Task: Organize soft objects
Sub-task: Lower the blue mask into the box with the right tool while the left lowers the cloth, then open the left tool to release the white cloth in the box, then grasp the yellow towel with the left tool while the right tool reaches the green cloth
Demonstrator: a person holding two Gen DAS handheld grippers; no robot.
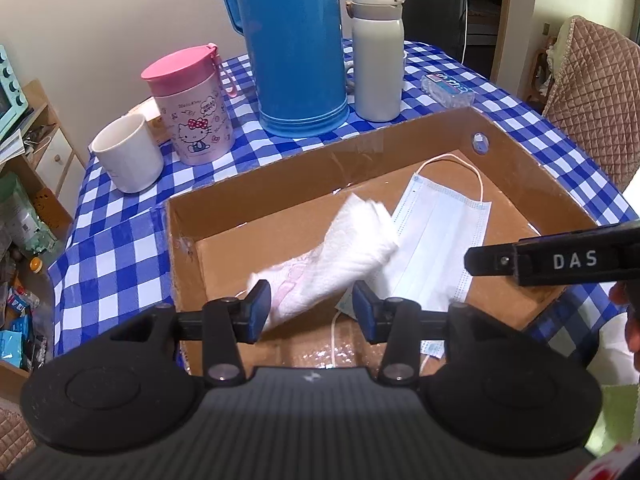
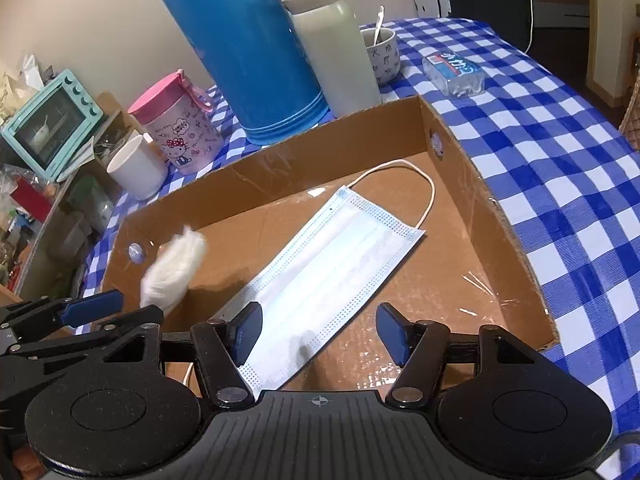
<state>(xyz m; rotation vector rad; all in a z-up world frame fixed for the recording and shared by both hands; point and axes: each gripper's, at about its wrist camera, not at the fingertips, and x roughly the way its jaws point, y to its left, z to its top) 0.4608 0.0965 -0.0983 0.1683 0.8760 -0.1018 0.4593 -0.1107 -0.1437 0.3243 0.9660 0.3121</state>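
A folded white cloth with pink print sits between the open jaws of my left gripper, blurred, over the cardboard box. I cannot tell if it touches the pads. It also shows in the right wrist view. A light blue face mask lies flat on the box floor; it also shows in the left wrist view. My right gripper is open and empty just above the mask's near end.
On the blue checked tablecloth behind the box stand a blue thermos, a white bottle, a pink Hello Kitty cup, a white mug and a tissue pack. A quilted chair stands at right.
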